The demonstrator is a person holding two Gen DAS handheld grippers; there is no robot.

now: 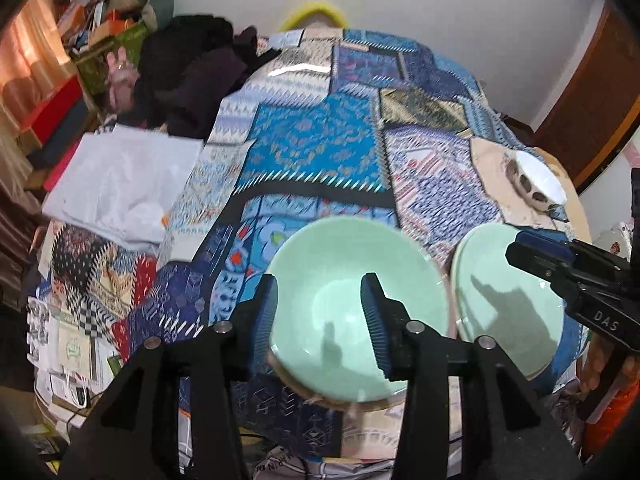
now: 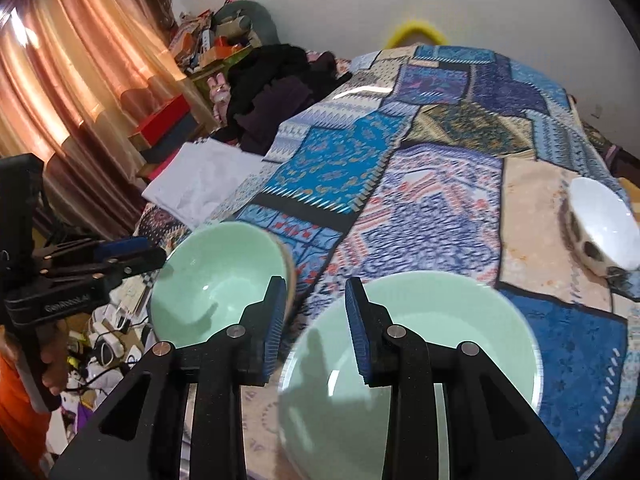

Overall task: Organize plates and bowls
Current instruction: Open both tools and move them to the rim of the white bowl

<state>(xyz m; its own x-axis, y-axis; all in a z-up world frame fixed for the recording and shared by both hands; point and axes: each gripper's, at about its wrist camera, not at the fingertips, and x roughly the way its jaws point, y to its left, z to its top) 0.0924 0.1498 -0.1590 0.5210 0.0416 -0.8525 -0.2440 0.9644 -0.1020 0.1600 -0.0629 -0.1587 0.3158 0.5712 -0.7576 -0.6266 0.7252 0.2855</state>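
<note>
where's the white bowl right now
The white bowl sits on the patchwork cloth at the far right of both views, beyond the two green bowls; the nearest is the right-hand green bowl.

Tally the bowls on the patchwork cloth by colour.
Green bowls: 2, left one and right one
White bowls: 1, the patterned one near the far edge
Total: 3
</note>
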